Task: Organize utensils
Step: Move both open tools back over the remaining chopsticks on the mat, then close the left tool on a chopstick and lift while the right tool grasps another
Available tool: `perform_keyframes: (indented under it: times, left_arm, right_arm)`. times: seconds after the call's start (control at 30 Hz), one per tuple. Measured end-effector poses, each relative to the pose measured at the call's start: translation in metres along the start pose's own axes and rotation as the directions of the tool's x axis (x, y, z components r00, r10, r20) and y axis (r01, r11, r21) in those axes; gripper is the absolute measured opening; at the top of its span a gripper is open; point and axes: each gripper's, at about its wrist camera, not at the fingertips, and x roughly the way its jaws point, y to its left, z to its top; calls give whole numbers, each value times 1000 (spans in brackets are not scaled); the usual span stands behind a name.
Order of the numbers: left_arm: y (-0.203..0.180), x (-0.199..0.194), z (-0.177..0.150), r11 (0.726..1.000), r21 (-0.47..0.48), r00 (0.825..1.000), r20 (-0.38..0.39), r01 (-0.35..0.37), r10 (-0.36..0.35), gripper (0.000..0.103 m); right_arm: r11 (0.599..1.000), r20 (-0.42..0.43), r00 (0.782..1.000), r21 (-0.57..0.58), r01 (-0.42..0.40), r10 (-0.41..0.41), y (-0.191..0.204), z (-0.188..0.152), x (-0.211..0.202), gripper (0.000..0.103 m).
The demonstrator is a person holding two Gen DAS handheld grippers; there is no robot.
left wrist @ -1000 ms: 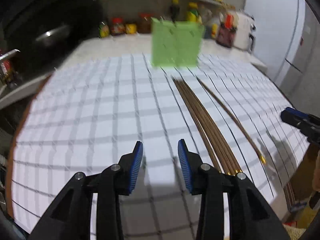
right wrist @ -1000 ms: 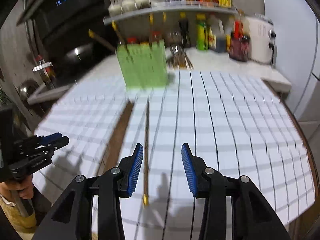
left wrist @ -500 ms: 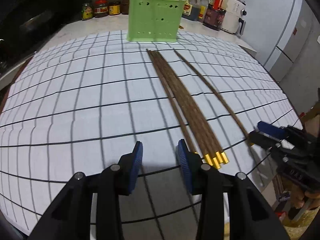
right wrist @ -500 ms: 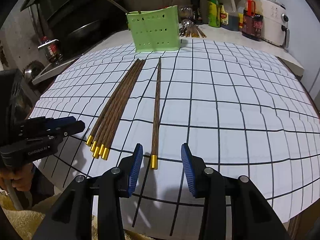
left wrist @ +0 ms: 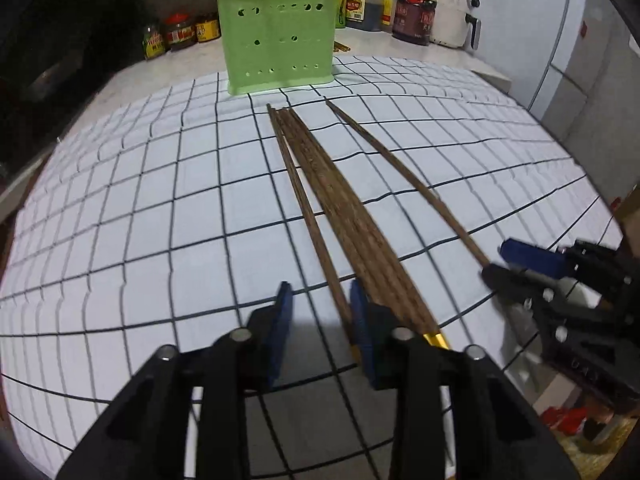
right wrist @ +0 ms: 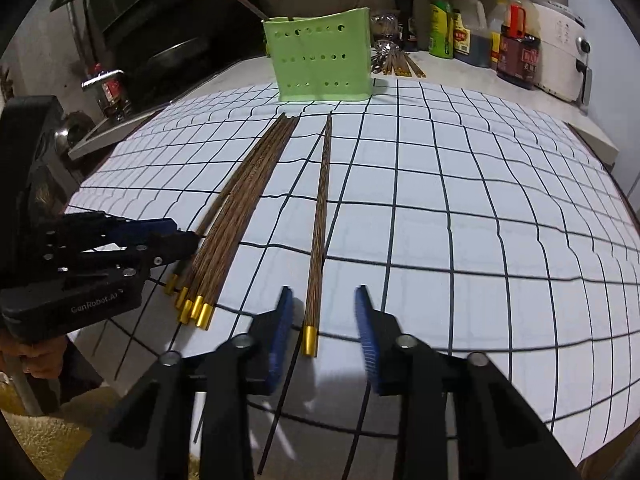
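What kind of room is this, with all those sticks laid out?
Most likely a home kitchen. Sauce bottles and jars line the back counter, a green utensil holder stands on the checked cloth, and wooden chopsticks lie in front of it.

We see a white grid-patterned cloth covering the table, sauce bottles and a white appliance lining the counter behind it, and small jars standing at far left.
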Motion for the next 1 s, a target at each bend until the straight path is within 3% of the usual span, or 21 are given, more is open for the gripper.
perform_keyframes:
  times: [0.07,0.13,0.33,0.43,0.53,0.63,0.9,1.0]
  left_arm:
    - [4,-1,-2,1000,11,1000,6,-17,17,10]
    - [13,-2,-3,1000,6,1000,9,-25,25,8]
    - [54,-5,-7,992,-38,993,21,-117,118,7]
    - [69,-7,-9,992,-50,993,36,-113,115,7]
    - [74,-10,-14,997,-38,996,57,-65,67,7]
    - [77,-17,-26,999,-47,997,79,-6,10,9]
    - [56,-26,-46,999,4,992,114,-50,50,25]
    - [53,-23,-42,998,-1,991,122,-61,60,26]
  right_arm:
    - [1000,13,1000,-23,14,-14,3,2,3,17]
    - [998,27,999,-43,37,-36,5,4,6,7]
    - [992,33,992,-23,122,-121,-11,7,8,7]
    - [991,29,992,-30,127,-126,-17,9,9,7]
    - [994,21,994,-27,104,-104,-19,11,10,11]
    - [999,27,999,-5,38,-38,-23,8,6,40]
    - [999,44,999,-46,28,-26,-16,-8,-2,41]
    - [999,48,999,-35,21,-19,-17,-9,-3,41]
